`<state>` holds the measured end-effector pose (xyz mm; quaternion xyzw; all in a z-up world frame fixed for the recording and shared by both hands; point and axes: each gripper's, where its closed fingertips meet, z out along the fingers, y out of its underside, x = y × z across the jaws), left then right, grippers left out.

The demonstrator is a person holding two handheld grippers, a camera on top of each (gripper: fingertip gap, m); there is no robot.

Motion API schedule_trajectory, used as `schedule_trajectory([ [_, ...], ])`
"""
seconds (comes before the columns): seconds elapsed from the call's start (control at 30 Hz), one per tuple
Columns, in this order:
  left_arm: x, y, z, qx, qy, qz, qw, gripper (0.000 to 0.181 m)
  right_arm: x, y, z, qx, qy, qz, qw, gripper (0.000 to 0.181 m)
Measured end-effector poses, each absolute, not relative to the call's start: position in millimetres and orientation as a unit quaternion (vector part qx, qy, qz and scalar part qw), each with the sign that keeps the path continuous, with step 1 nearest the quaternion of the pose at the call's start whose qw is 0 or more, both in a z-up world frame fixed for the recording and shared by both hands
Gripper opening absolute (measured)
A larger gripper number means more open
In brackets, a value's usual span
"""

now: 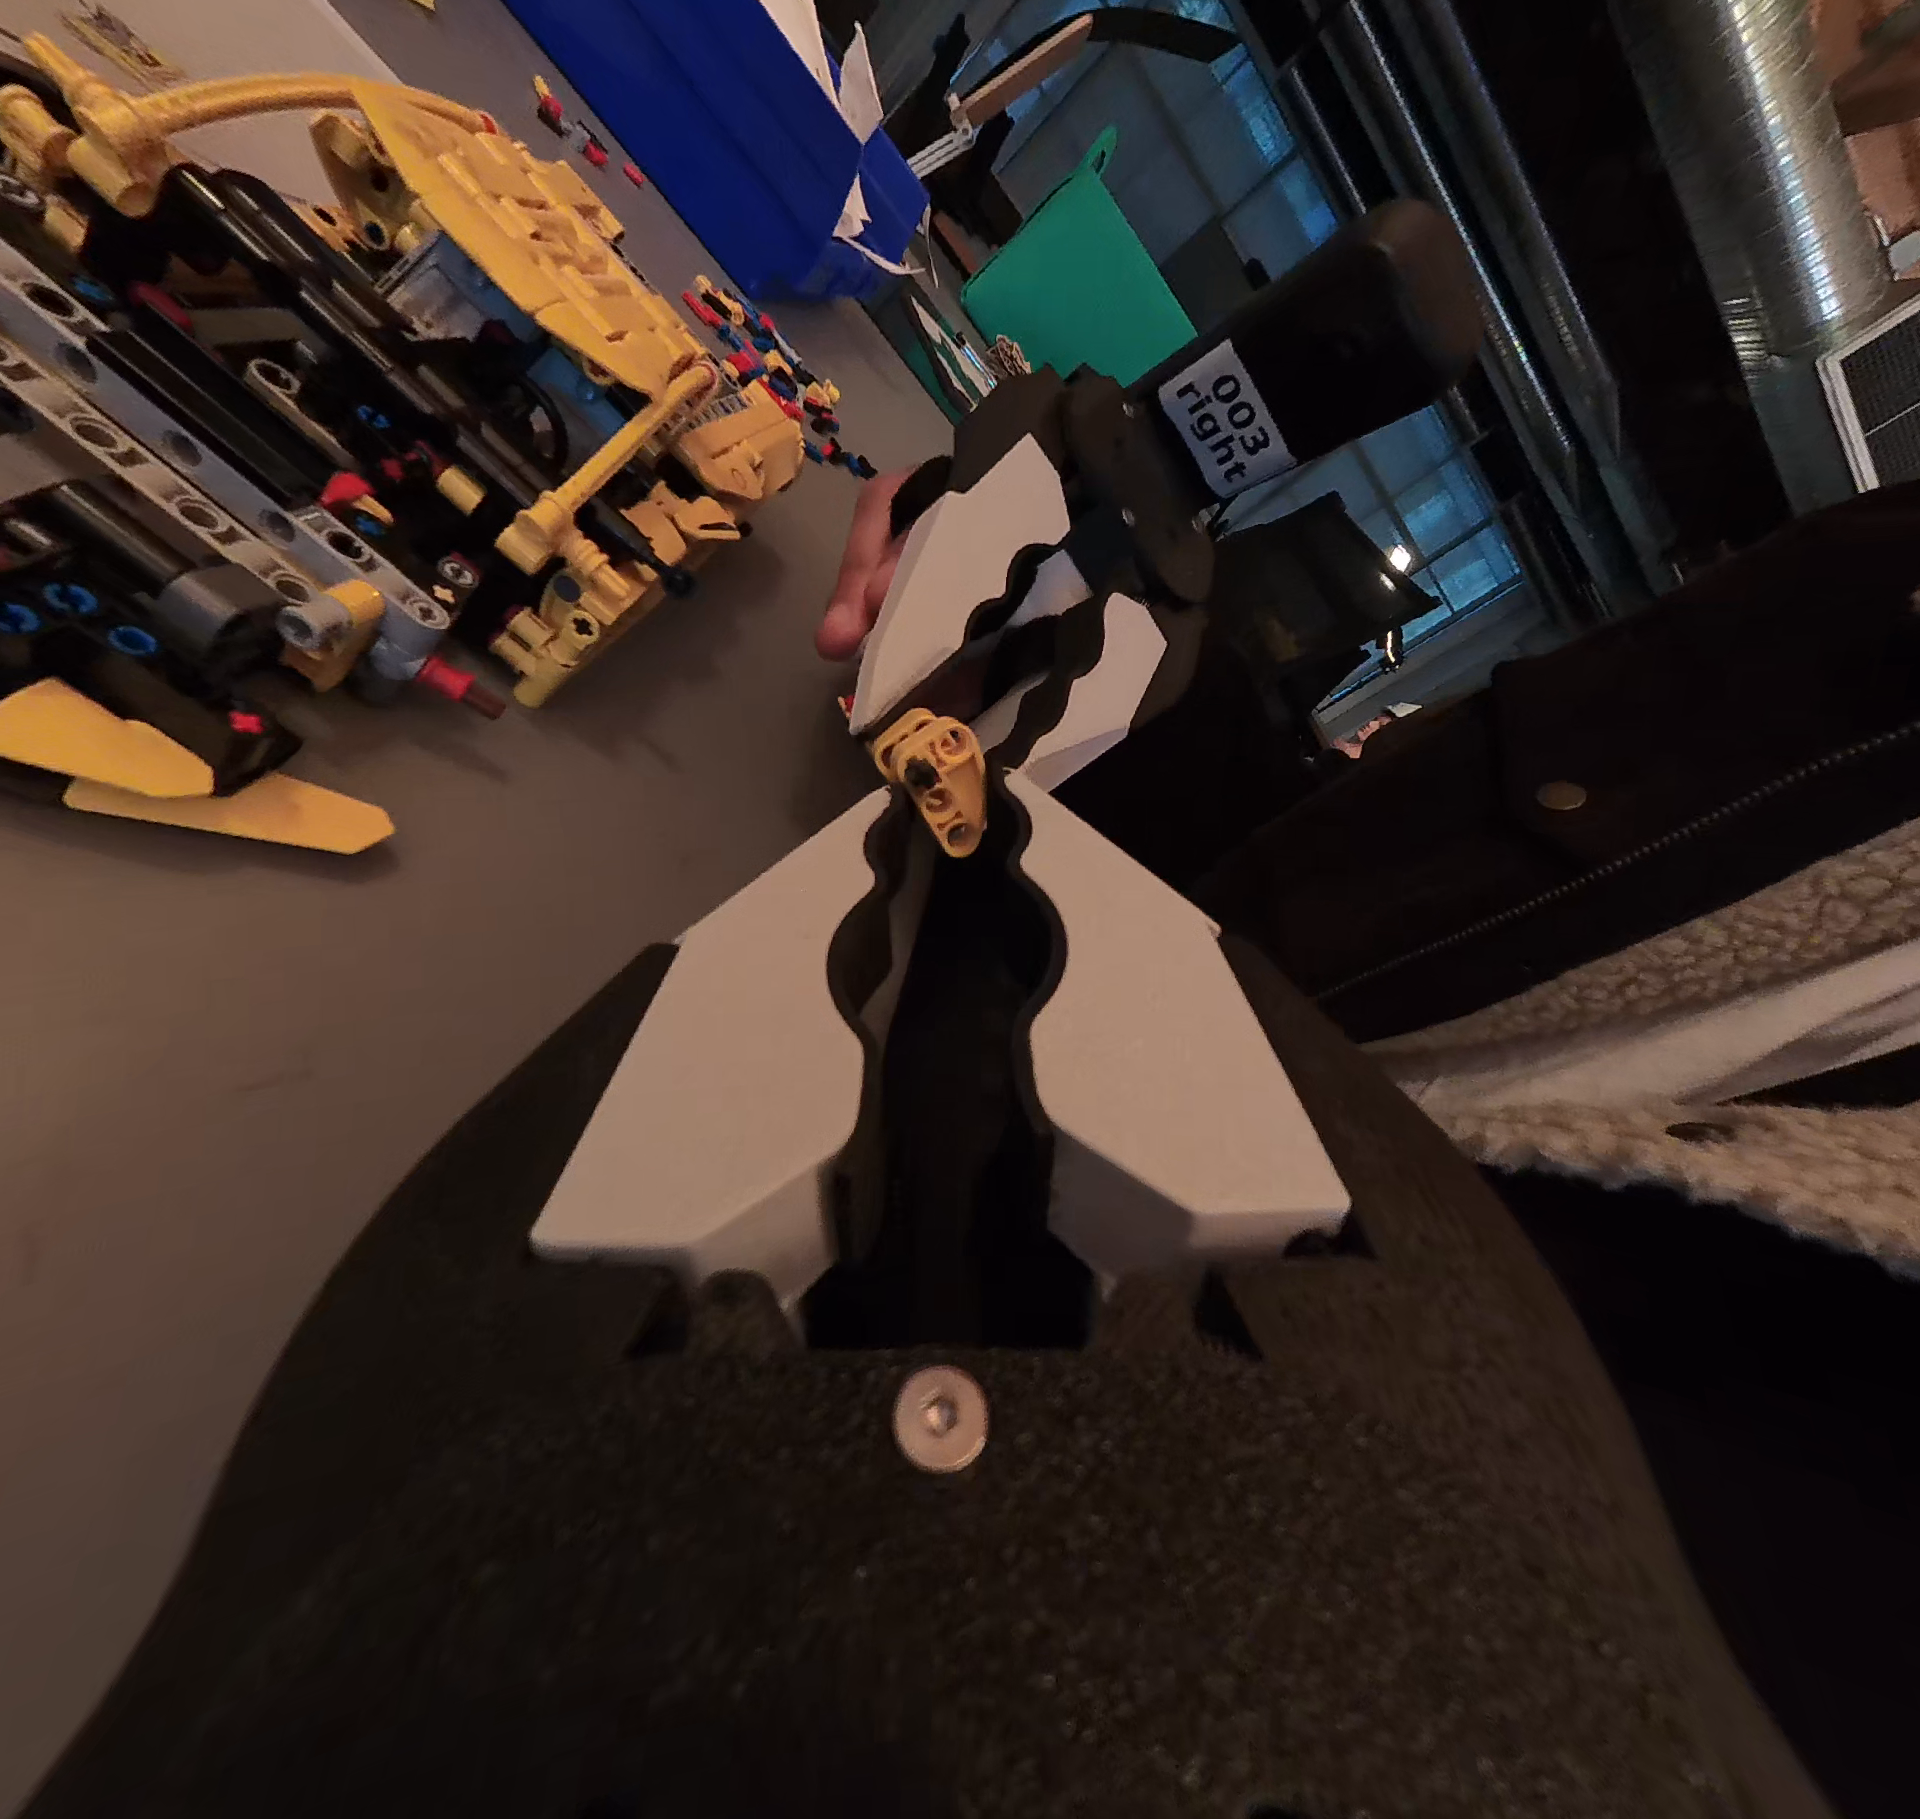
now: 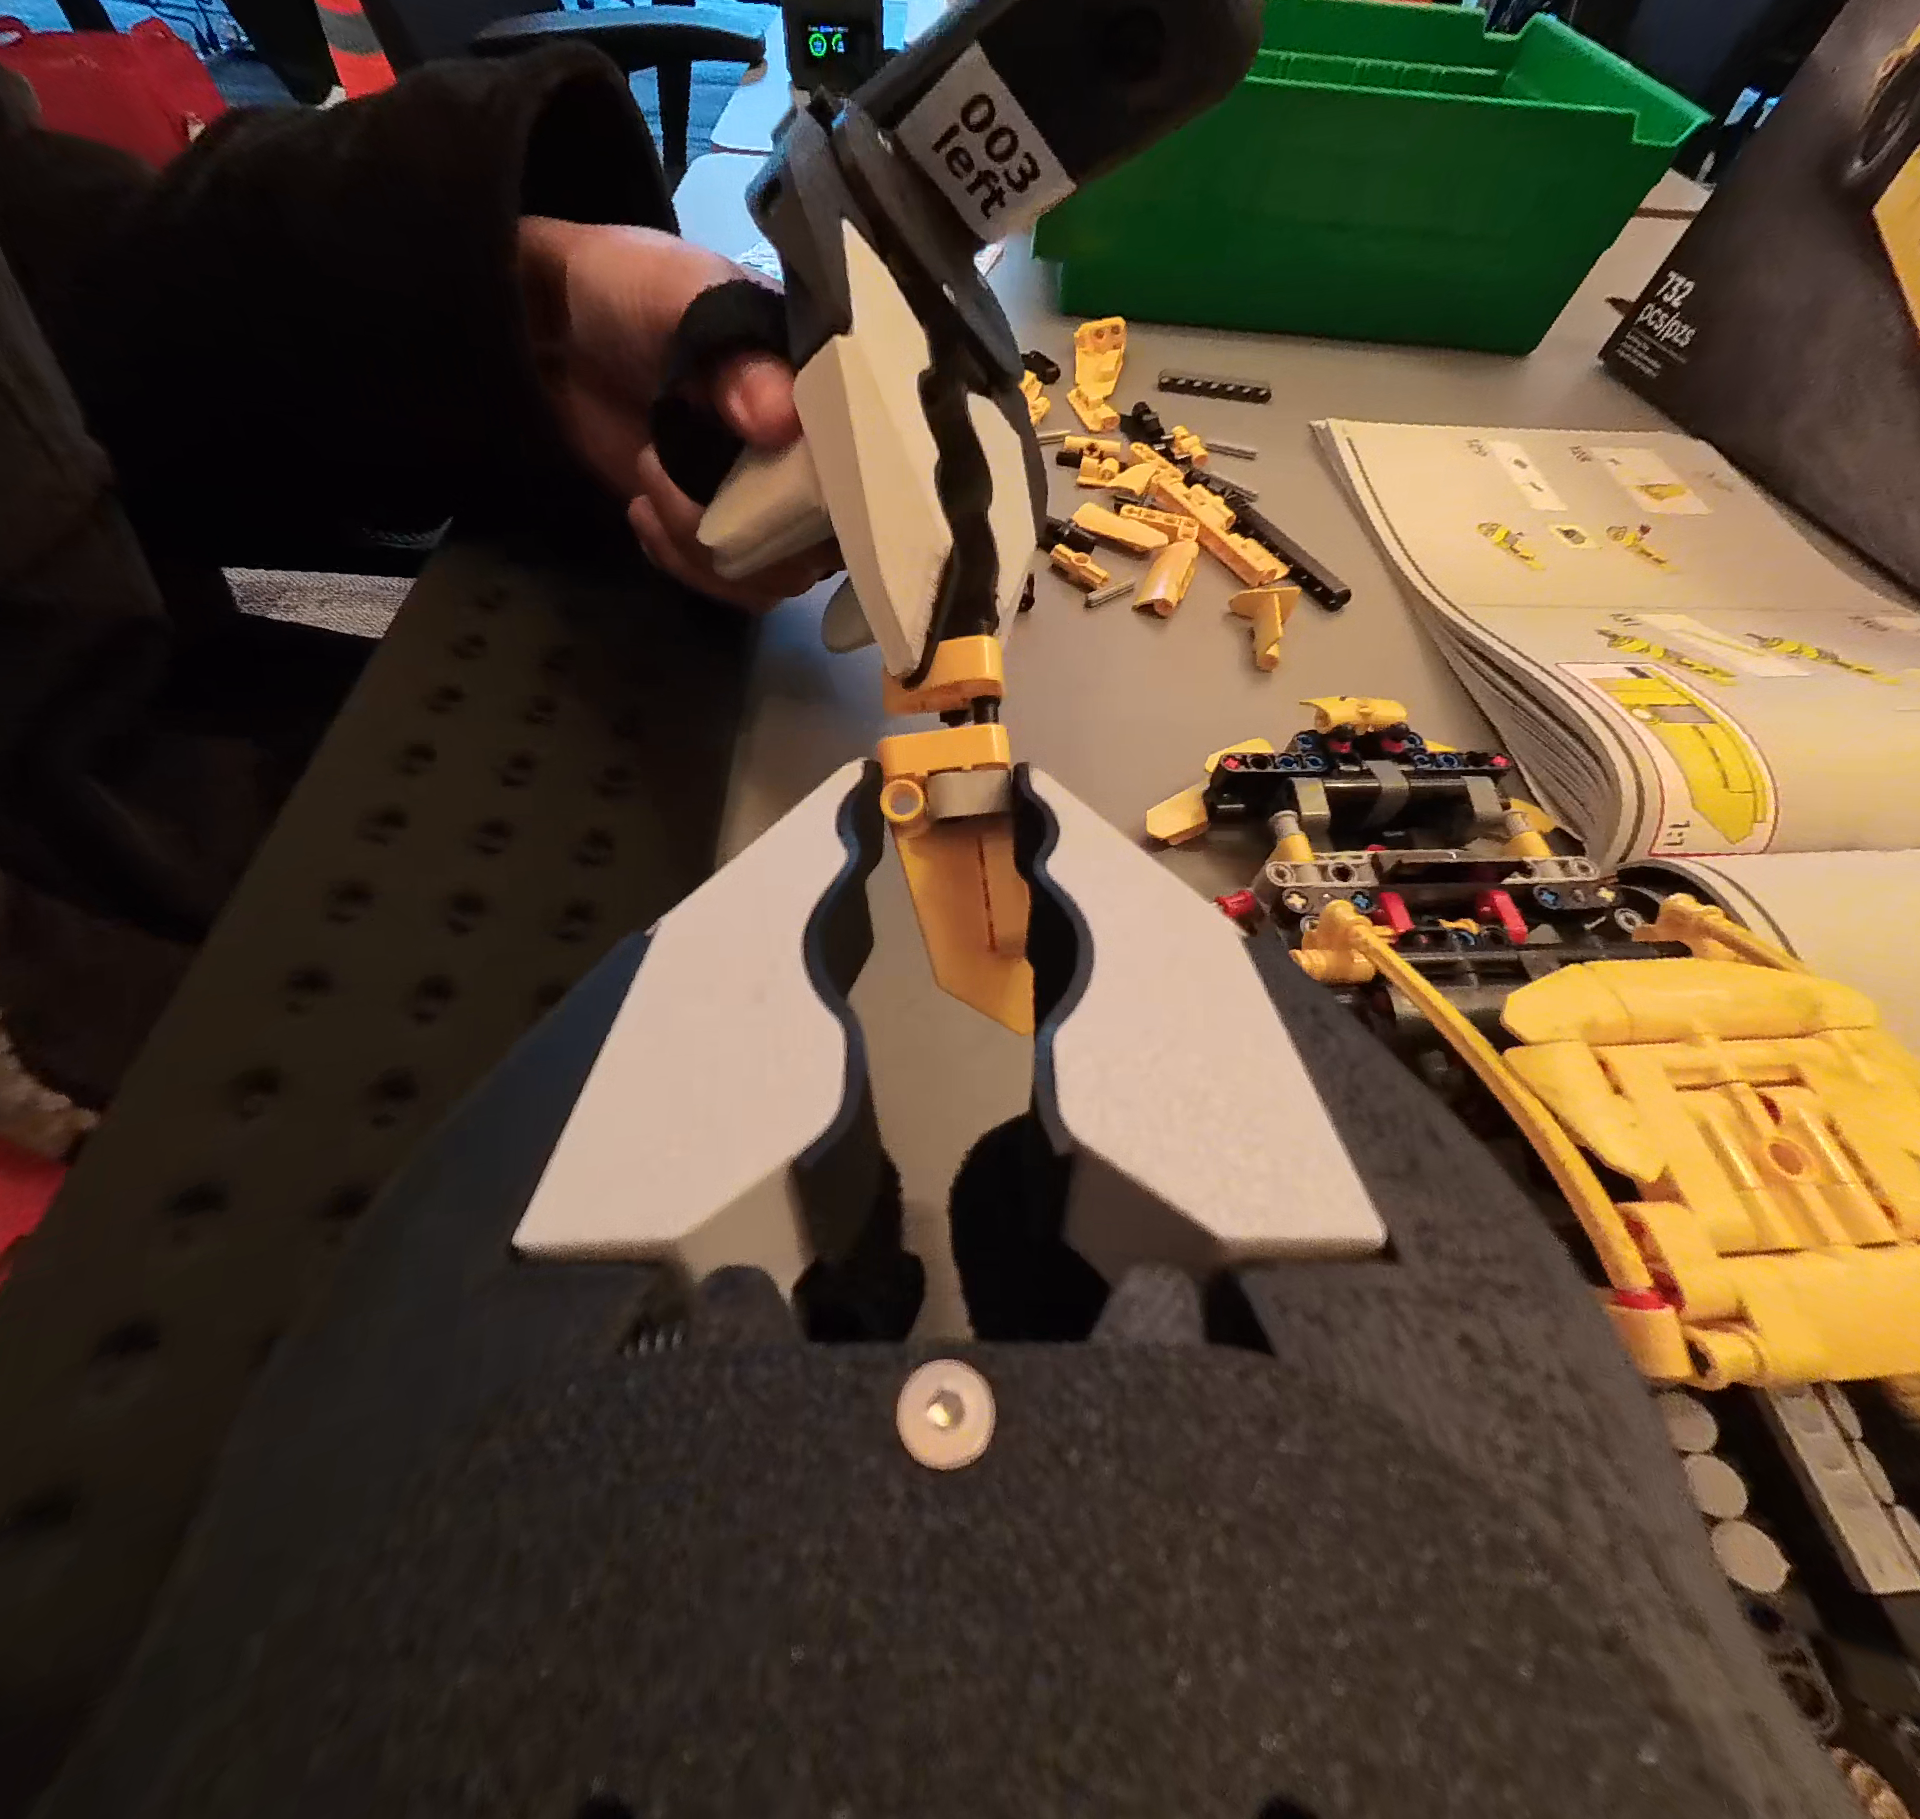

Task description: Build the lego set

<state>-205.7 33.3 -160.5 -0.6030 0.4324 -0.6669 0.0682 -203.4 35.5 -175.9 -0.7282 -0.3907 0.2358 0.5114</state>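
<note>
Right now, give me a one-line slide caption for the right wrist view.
Right tongs grip a yellow panel, meeting the left tongs' yellow connector above the table.

Left tongs and right tongs meet tip-to-tip, both clamped.

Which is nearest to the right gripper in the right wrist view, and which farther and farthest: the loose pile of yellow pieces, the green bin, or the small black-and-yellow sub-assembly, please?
From the right gripper:
1. Small black-and-yellow sub-assembly, just to its right on the table.
2. Loose pile of yellow pieces, farther back, ahead and slightly right.
3. Green bin, at the far side of the table, behind the pile.
</note>
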Motion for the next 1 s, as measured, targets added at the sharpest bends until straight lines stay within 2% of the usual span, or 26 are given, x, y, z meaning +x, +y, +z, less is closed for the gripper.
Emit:
schedule_trajectory([
  [0.27,-205,31,-163,-0.606,0.432,-0.666,0.056,0.013,-203,33,-179,-0.735,-0.391,0.244,0.497,0.024],
  [0.47,-205,29,-169,-0.612,0.424,-0.667,0.004,0.014,-202,30,-186,-0.74,-0.405,0.234,0.484,0.023],
  [1.0,-207,19,-176,-0.607,0.455,-0.651,-0.015,0.012,-204,29,-188,-0.745,-0.397,0.234,0.483,0.023],
])
